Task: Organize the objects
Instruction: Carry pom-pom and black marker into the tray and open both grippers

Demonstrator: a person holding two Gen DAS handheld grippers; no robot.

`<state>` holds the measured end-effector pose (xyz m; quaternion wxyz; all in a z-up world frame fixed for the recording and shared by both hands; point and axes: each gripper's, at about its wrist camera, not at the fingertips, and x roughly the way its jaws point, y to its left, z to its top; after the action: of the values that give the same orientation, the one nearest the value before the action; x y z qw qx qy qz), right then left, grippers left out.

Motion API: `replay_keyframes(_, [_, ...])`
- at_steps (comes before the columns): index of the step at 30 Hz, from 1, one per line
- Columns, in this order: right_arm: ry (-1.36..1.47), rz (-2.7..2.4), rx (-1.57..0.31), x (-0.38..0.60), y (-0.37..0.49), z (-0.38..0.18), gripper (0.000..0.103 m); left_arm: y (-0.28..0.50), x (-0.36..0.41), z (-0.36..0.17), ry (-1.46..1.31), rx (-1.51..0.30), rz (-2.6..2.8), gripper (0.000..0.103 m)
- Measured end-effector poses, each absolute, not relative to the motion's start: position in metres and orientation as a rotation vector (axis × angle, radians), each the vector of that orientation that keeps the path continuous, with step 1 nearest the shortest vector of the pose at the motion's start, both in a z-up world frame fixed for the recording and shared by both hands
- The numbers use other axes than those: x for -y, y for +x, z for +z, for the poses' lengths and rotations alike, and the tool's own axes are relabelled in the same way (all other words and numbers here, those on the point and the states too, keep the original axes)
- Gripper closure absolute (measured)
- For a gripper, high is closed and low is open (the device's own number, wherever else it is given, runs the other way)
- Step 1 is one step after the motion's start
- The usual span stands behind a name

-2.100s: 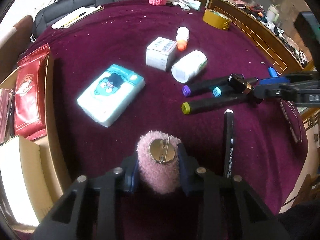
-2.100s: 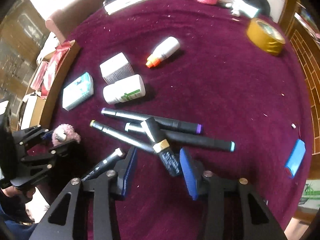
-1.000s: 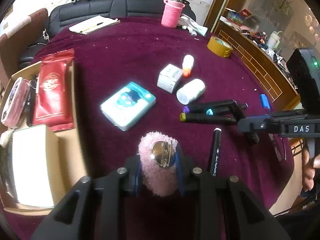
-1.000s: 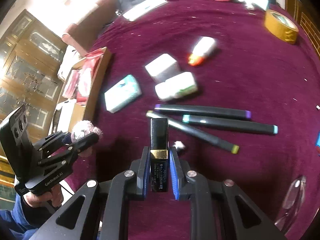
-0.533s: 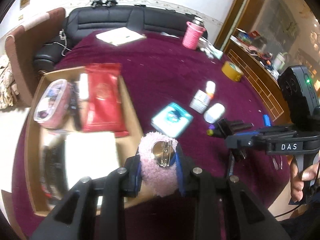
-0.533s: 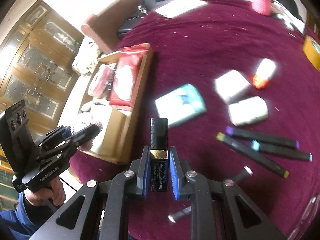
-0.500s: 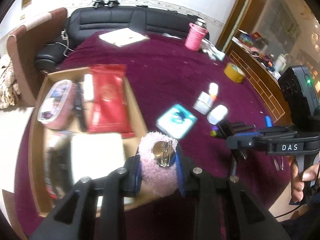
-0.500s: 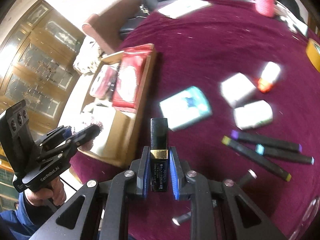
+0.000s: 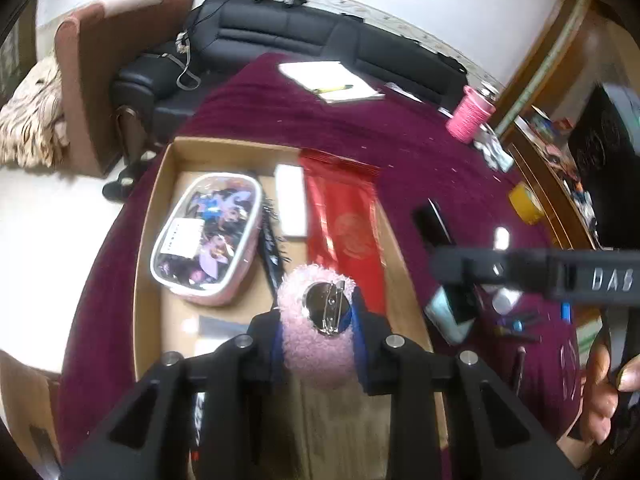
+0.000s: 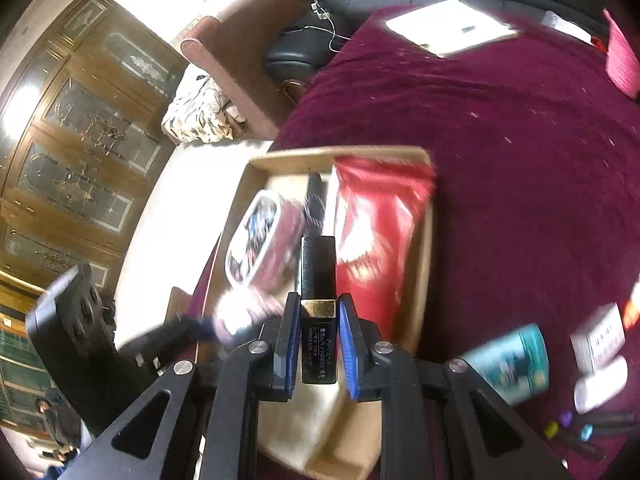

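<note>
1. The left gripper (image 9: pixel 318 334) clenched a pink fluffy brooch (image 9: pixel 316 336) above the cardboard box (image 9: pixel 148 240).
2. The right gripper (image 10: pixel 319 344) gripped a black tube (image 10: pixel 318 300) over the same box, beside the red packet (image 10: pixel 372 232) and clear pouch (image 10: pixel 256 240).

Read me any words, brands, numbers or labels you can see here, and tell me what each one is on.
"DAS": white letters on the right hand-held gripper's body, seen from the left wrist view.
Black lipstick tube in the right hand-held gripper: small pale print below its gold band, too small to read.
Red packet in the cardboard box: round emblem, blurred.
Clear pouch: white label, unreadable.
</note>
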<state>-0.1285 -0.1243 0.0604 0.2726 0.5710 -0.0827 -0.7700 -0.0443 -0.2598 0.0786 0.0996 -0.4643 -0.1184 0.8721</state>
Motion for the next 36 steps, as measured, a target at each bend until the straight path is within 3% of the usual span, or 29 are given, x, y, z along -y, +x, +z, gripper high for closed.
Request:
replay_keyframes(8, [1.566,-2.074,0.123,0.172,-0.171,0.04,0.082,-0.064,0.258,0.061,-1.417,0.353,2.561,0.076])
replay_keyframes(25, [1.597,-2.053,0.128,0.187,-0.203,0.007,0.08,-0.07,0.255,0.044,-1.445,0.334,2.58,0.074])
replay_keyframes(36, [1.554,-2.038,0.197,0.174,-0.192,0.024,0.062,-0.066,0.255,0.044,-1.46,0.345,2.59,0.065])
